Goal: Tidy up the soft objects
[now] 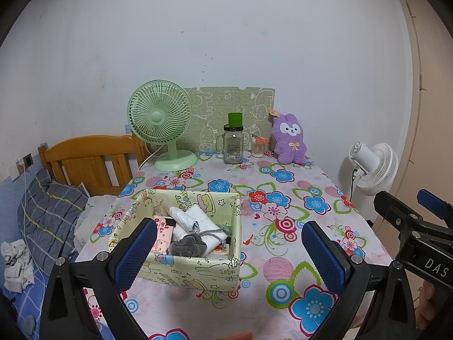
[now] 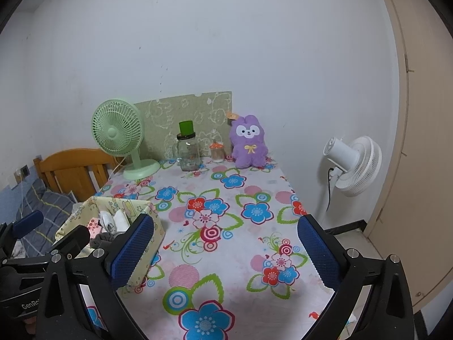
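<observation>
Clearly, the left gripper (image 1: 229,252) is held with its blue pads wide apart and nothing between them; the box (image 1: 198,269) of folded cloths (image 1: 195,221) sits just ahead, by its left finger. Farther ahead, to the right, a purple plush (image 1: 289,138) stands against the wall. The right gripper (image 2: 225,250) is likewise spread over the bare tablecloth (image 2: 226,255), the plush (image 2: 248,141) seen well ahead of it.

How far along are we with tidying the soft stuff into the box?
Done: the fabric box already holds folded white cloths and a grey scrunchie. In hand: nothing; the left gripper and right gripper are both open and empty. Left: the purple plush stands at the table's far edge, outside the box.
</observation>
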`<state>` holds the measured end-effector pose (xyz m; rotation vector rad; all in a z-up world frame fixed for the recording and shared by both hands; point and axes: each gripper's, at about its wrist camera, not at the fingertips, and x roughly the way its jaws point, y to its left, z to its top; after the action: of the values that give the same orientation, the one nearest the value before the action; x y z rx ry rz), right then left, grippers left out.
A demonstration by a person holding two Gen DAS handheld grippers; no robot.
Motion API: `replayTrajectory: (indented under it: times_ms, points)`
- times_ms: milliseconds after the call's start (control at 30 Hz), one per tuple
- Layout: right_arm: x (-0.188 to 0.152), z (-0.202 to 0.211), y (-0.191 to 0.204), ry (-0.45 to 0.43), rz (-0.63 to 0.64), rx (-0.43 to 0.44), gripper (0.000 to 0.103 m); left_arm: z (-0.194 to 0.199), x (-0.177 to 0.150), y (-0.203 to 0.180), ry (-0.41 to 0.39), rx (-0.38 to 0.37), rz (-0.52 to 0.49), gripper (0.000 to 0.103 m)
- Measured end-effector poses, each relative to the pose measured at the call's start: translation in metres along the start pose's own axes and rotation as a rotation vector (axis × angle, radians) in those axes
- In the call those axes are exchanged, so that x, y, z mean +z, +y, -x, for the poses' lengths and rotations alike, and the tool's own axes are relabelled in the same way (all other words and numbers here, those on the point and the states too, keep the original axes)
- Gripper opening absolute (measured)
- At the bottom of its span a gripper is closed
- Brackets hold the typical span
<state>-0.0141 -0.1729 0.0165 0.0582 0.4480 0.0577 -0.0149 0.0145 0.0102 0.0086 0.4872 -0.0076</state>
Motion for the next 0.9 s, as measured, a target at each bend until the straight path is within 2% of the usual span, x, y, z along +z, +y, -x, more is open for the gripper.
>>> replayTrajectory:
  times_ms: [900]
  points:
    - [0.0023,0.0009,0.0025,-0.008,-0.004,0.0,0.103,0.0024,0.0022,-0.0001,-0.009,0.004,0.0,0.103]
